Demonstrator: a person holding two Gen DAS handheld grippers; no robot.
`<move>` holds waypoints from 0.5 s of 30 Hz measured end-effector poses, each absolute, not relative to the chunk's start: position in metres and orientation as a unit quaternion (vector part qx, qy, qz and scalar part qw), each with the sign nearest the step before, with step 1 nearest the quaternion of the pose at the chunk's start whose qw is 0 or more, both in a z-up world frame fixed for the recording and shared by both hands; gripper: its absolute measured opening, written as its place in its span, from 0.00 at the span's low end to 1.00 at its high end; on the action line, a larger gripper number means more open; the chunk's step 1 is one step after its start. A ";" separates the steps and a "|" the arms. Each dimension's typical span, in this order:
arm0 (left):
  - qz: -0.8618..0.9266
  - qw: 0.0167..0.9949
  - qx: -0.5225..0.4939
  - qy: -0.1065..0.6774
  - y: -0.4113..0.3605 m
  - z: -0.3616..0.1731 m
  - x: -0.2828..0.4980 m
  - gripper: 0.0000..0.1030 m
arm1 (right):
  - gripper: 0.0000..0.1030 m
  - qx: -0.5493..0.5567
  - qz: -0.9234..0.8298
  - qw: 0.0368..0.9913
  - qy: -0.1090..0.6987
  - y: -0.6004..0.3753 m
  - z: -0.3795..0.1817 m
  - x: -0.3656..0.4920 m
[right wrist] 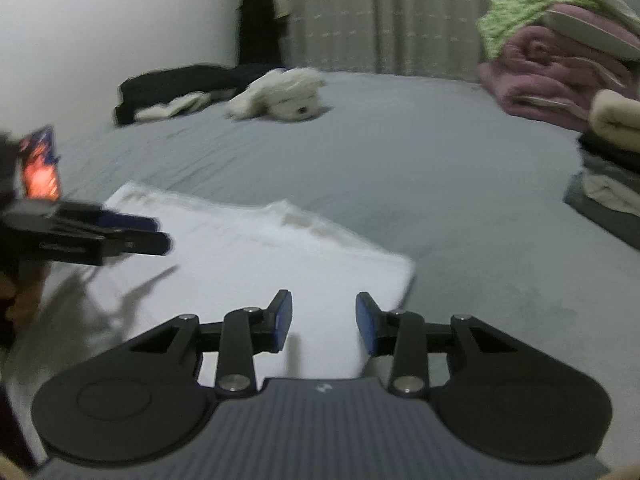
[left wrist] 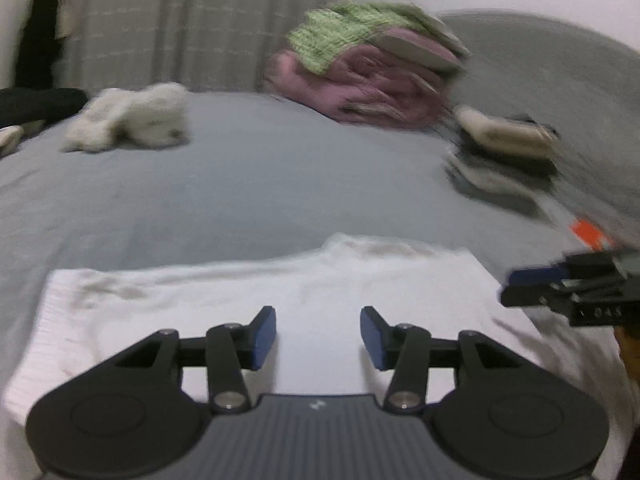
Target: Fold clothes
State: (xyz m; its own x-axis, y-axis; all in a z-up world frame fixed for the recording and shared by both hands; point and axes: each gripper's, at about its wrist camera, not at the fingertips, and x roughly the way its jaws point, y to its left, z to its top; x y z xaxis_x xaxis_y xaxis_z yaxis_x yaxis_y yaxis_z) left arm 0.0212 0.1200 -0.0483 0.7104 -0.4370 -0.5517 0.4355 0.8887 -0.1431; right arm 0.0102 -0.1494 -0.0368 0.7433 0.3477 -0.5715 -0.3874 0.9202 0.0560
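Both tongs are released with nothing between the pads: left gripper (left wrist: 318, 338) and right gripper (right wrist: 324, 322) hang just over the white folded garment (left wrist: 248, 300). Its right edge stops just past the right tong. Lots of bare grey bedsheet (left wrist: 248, 184) beyond it, with the clothes stack (right wrist: 608, 168) well off right.

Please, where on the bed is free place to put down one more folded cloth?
The grey sheet is bare between the white garment, the fluffy white pile and the pink blanket. It is crowded by the folded stack and the black clothes.
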 end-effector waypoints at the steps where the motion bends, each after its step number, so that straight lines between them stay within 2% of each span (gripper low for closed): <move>1: -0.244 0.921 0.012 0.305 0.116 -0.052 0.020 0.48 | 0.39 -0.047 0.200 0.931 0.302 -0.149 -0.041 0.007; 7: -0.272 0.914 0.071 0.293 0.119 -0.059 -0.001 0.58 | 0.43 -0.112 0.212 0.924 0.297 -0.156 -0.058 -0.017; 15: -0.298 0.902 0.097 0.296 0.143 -0.059 -0.025 0.64 | 0.47 -0.096 0.212 0.927 0.295 -0.188 -0.060 -0.039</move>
